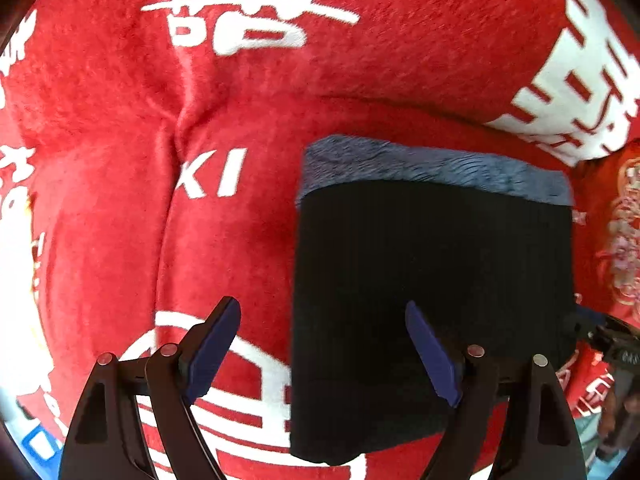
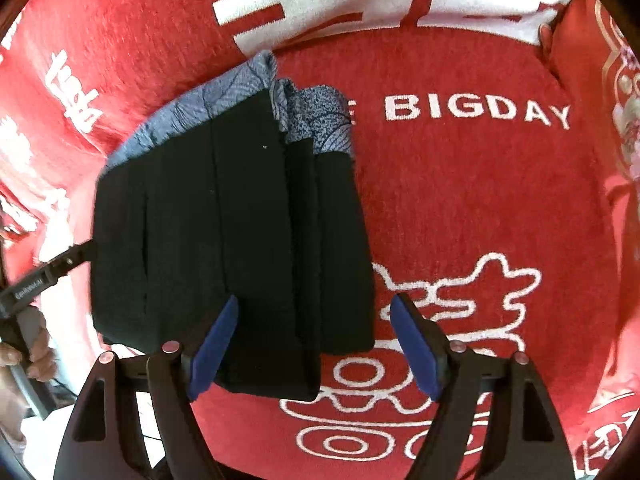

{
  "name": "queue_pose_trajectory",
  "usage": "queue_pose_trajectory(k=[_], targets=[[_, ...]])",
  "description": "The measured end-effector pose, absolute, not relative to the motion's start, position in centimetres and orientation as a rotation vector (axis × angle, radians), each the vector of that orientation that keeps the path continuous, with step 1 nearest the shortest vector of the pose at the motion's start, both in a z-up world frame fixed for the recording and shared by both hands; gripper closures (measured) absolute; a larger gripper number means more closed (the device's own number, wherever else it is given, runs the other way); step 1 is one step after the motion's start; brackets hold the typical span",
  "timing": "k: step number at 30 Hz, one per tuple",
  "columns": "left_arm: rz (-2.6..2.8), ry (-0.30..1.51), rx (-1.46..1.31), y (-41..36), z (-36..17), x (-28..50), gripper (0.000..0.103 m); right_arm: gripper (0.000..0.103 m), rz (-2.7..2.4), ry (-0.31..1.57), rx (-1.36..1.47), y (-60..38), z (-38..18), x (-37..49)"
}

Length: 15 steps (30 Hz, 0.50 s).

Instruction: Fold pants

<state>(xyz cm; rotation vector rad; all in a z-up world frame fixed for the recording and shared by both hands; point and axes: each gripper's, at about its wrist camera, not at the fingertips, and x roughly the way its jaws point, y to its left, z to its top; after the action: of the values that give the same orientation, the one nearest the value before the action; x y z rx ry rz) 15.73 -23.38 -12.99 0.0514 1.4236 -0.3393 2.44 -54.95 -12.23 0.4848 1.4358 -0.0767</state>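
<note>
Both grippers point steeply down at a red plush blanket (image 1: 100,128) printed with white characters. The left gripper (image 1: 324,344) hangs with its jaws standing wide and nothing between the blue pads (image 1: 212,348); the left pad sits over bare blanket, the right pad over the near left part of the pants (image 1: 432,280). From this gripper the pants lie ahead and to the right as a folded black block, with a strip of blue-grey patterned lining (image 1: 432,168) showing along the far edge. Whether the pads touch the cloth cannot be told. The right gripper (image 2: 314,340) also points down with its jaws spread wide and gripping nothing. The near right corner of the folded pants (image 2: 224,240) lies under the gap between its fingers, the left pad (image 2: 212,352) over the black cloth and the right pad just past the pants' right edge, over the blanket (image 2: 480,200). Ahead and to the left of this gripper the pants stretch away in several stacked layers, the patterned lining (image 2: 320,120) peeking out at the far end. At the left edge of the right wrist view, a person's hand (image 2: 36,352) grips the handle of the left gripper's body, whose black frame reaches in to the left edge of the pants. The words "BIGDAY" (image 2: 476,112) read across the blanket ahead and to the right of the right gripper.
</note>
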Motion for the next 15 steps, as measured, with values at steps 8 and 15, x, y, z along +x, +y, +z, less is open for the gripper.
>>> queue_pose_trajectory(k=[8,15], targets=[[-0.496,1.452,0.038,-23.2,-14.1,18.0,0.018,0.022,0.051,1.350,0.654,-58.9,-12.8,3.7],[-0.650,1.499,0.051,-24.0,-16.2,18.2,0.018,0.022,0.209,1.410,0.724,-60.0,-15.8,4.8]])
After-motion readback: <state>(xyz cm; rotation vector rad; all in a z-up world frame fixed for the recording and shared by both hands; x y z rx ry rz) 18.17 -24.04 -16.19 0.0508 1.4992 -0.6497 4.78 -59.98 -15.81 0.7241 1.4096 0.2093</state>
